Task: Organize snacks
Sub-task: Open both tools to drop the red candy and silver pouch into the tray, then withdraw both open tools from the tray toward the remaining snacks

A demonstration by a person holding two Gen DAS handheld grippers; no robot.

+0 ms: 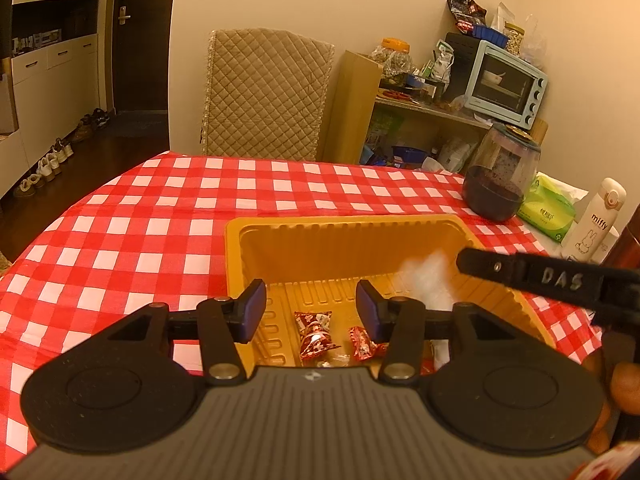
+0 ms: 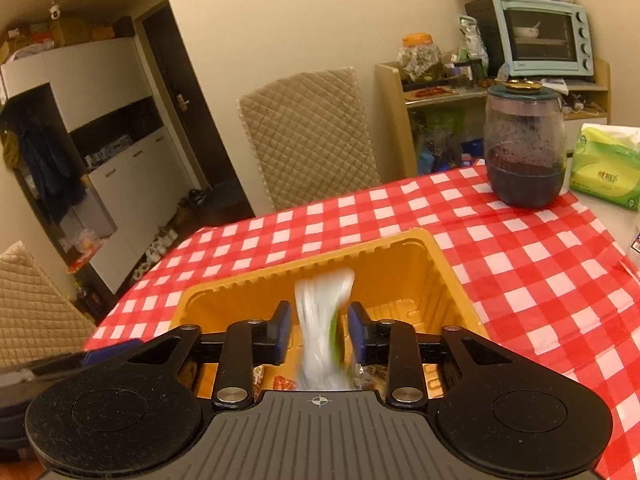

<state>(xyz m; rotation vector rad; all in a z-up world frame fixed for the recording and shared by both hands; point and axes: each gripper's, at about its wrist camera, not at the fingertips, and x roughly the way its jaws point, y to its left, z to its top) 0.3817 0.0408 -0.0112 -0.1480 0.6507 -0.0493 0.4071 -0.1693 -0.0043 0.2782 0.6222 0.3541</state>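
Right wrist view: a pale packet (image 2: pixel 324 320) drops between the released right tongs (image 2: pixel 318 330) into the yellow tray (image 2: pixel 448 280).
Left tongs (image 1: pixel 310 312) hang parted, empty, above the red candies (image 1: pixel 316 334); best keep both clear of the rim.

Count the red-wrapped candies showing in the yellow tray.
2 clearly in the left wrist view: one red-wrapped candy lies on the yellow tray floor between the jaws, a second just right of it. More may hide beneath the gripper body.
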